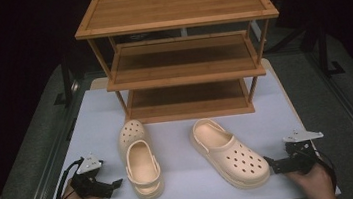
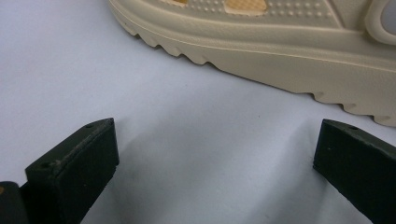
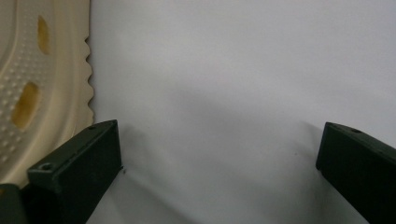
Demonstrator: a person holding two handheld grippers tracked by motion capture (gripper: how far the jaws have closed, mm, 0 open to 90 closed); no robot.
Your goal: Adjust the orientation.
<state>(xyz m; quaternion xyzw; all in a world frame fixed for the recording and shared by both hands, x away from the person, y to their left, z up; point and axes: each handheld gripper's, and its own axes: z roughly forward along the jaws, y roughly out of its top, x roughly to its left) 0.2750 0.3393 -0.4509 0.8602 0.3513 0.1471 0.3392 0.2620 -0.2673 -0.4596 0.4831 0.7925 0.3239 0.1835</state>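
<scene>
A: Where the hands rest at the near table edge, how do the tongs stand?
B: Left gripper and right gripper both gape wide, empty.
A: Beyond them?
B: Two cream perforated foam clogs lie between them on the white table; farther off stands a three-tier bamboo shoe rack.

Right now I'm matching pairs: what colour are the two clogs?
Cream clogs, clearest in the high view.

two cream clogs, the left clog and the right clog, lie on a pale bluish-white counter; round holes dot their toe caps, and a band of tiny raised dots runs above the ridged sole. the far shelf rack is honey-brown wood. the jaws are matt black.
</scene>
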